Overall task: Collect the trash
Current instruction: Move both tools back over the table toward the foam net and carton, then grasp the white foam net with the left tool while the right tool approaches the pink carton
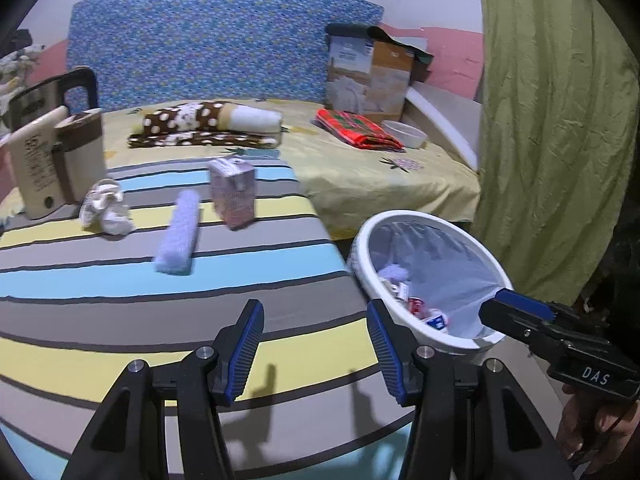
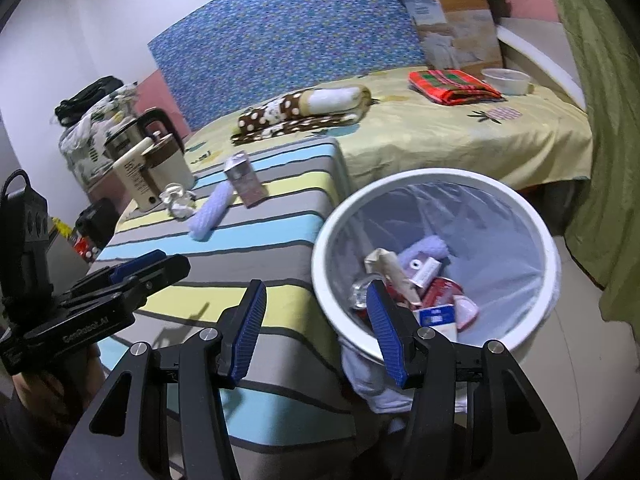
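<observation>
Both tongs, left (image 1: 316, 350) and right (image 2: 318, 330), stand open and empty above the striped tabletop (image 1: 120, 280). On it a blue roll (image 1: 179, 233) lies lengthwise away from them, between a wad (image 1: 106, 208) and an upright carton (image 1: 233, 193). The bin (image 2: 436, 264), holding trash, stands right of the tabletop, before the bed (image 1: 380, 176).

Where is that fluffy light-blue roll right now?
In both views the light-blue roll lies on the striped table, between the crumpled white wrapper and the small pink carton, left of the white bin.
</observation>
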### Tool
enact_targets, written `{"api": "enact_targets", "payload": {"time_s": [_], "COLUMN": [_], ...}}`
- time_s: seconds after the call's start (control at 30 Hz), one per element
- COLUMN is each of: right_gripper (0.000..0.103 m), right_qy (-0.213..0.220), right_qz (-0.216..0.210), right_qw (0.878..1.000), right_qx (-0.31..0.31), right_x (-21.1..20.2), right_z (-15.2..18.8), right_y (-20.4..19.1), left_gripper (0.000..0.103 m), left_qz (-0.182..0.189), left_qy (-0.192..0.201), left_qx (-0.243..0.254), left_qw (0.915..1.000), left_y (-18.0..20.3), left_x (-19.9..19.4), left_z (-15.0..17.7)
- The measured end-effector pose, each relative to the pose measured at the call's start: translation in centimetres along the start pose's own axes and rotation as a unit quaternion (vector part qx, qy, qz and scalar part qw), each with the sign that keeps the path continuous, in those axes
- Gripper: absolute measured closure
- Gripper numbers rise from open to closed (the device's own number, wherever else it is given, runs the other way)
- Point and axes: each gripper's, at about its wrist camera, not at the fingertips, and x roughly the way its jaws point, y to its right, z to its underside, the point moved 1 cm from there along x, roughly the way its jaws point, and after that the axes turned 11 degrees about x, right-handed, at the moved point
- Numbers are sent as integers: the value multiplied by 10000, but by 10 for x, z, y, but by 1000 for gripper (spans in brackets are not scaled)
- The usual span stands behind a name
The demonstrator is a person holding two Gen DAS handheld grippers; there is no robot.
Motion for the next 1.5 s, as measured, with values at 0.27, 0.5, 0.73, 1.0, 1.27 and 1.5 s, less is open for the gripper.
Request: {"api": "enact_targets", "payload": {"time_s": [0.27,0.5,0.73,1.0,1.27,1.5], "right_gripper": [49,49,49,49,49,49], "right_qy": [-36,-80,-140,-199,-238,-226], "right_qz": [-96,-190,-296,-310,-297,-297], "right_qw": [9995,9984,9968,9957,9943,9939], "right_qx": [-283,-534,-731,-845,-997,-1034], "right_x": [4,12,22,34,50,58], "right_z": [2,1,-3,-10,-21,-31], "right_y": [-20,-36,-51,-61,-68,-68], "left_gripper": [50,50,50,50,50,50], "left_qz": [-451,-670,-813,-891,-915,-887], "left_qy": [24,75,48,-38,-140,-266], "left_qx": [-72,-160,-248,-324,-375,-412], "left_qw": [9990,9976,9964,9955,9950,9949], "left_y": [-18,-30,-44,-60,-79,-97], "left_x": [-17,-27,-27,-17,4,32], "left_z": [7,11,14,12,4,-6]}}
